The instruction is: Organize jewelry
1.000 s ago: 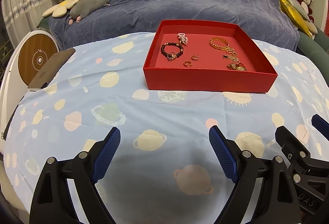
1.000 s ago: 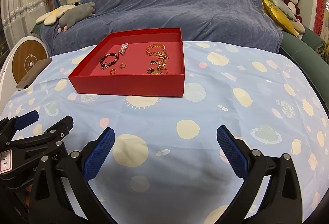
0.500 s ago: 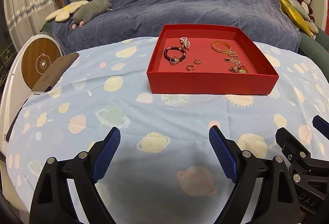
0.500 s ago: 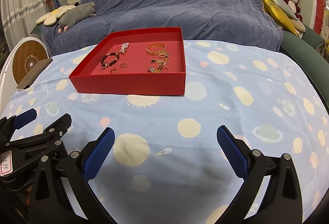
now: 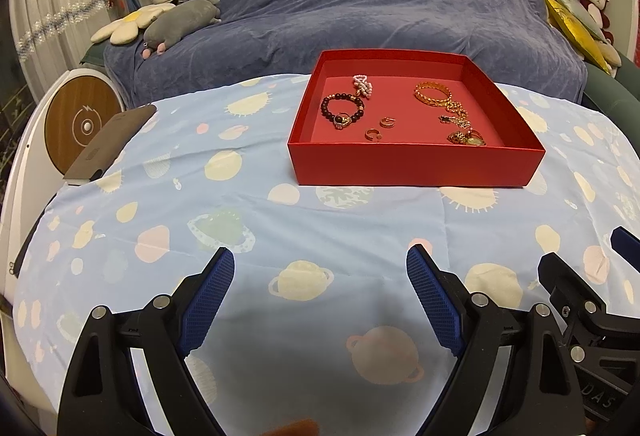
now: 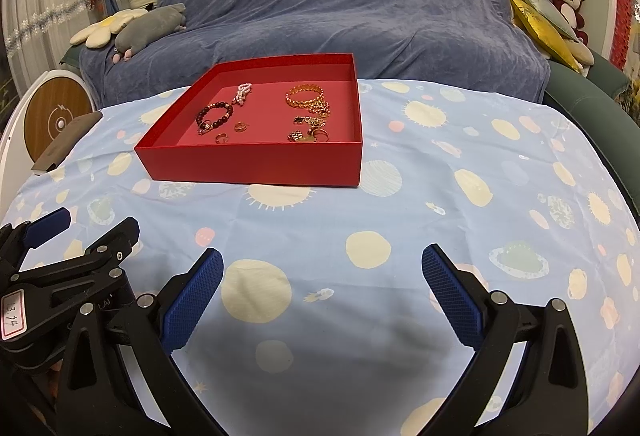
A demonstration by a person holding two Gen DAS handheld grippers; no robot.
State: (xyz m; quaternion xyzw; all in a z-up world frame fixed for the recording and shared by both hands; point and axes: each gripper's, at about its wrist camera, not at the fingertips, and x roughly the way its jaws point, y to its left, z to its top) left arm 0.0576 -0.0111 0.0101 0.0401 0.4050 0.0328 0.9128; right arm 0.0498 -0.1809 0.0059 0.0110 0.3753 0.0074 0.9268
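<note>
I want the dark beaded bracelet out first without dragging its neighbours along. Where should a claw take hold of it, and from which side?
Probably from above, pinching the near-left arc of the dark beaded bracelet. It lies flat on the floor of the red tray, whose walls block a sideways approach. That arc is bare beads, away from the pink bead piece at its far side and the charm at its near-right.

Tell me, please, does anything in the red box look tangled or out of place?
Yes. On the right side of the red box, the gold chains and charms lie in one tangled pile. The dark bead bracelet and two small rings lie separately.
</note>
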